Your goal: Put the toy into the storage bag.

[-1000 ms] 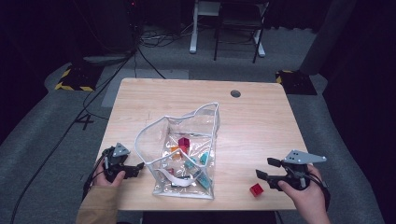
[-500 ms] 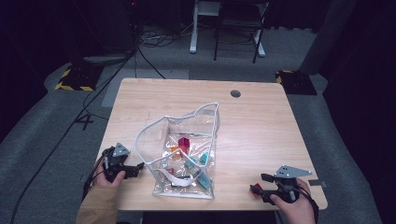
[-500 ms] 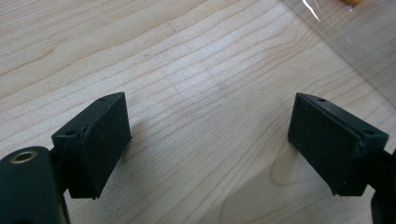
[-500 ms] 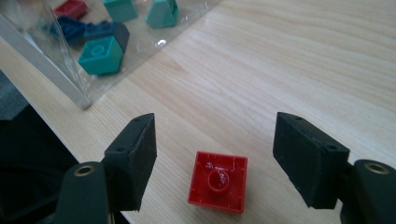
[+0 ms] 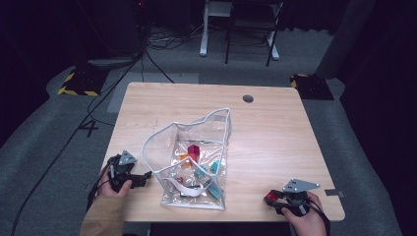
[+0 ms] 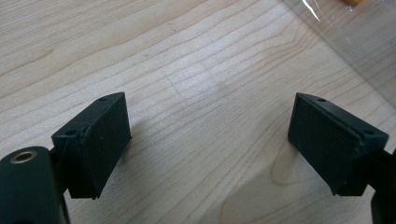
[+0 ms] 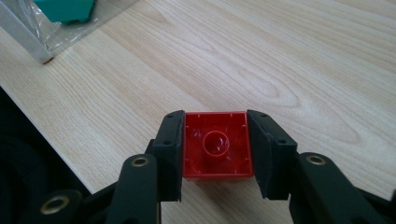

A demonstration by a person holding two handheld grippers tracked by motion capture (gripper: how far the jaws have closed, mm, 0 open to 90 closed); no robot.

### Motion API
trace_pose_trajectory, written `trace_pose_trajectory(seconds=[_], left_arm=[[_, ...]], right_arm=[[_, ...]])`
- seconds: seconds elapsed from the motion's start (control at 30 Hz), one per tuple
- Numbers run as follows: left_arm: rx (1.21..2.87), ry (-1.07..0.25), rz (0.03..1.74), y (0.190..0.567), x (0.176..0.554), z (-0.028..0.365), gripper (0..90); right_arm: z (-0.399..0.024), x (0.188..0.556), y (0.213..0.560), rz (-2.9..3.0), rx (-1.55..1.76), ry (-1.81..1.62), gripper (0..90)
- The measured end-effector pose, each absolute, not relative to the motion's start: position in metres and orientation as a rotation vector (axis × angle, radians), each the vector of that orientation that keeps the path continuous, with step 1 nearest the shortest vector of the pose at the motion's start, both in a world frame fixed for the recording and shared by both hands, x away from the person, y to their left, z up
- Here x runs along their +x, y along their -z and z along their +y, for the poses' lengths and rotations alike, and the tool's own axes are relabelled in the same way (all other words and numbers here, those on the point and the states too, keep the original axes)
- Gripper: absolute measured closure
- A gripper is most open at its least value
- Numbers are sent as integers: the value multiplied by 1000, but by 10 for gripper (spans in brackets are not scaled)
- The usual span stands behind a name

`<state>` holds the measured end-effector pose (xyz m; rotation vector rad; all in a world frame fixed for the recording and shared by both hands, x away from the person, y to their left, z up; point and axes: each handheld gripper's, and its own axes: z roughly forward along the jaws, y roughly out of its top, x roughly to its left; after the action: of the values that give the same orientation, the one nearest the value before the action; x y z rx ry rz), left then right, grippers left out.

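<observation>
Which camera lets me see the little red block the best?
The right gripper view: the red block sits big and close between the right hand-held gripper, its hollow underside facing the camera. The high view shows it as a tiny red spot by that gripper. The left gripper view looks at bare table.

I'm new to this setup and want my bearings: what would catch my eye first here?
First, the clear plastic bag standing open in the middle of the wooden table, with colourful toy bricks inside. Next, the red toy brick near the table's front right corner, hollow underside facing the camera, clamped in the right hand-held gripper, whose jaws have just closed. The left hand-held gripper rests open beside the bag.
</observation>
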<state>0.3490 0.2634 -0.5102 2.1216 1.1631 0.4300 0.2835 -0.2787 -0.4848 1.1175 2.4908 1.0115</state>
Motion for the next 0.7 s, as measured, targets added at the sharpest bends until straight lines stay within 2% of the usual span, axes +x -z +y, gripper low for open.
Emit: trace_pose_trajectory(seconds=[0.7], left_arm=[[2122, -429, 1165, 510, 349, 263, 133]], right_arm=[[-272, 293, 443, 2469, 1067, -1124, 592]])
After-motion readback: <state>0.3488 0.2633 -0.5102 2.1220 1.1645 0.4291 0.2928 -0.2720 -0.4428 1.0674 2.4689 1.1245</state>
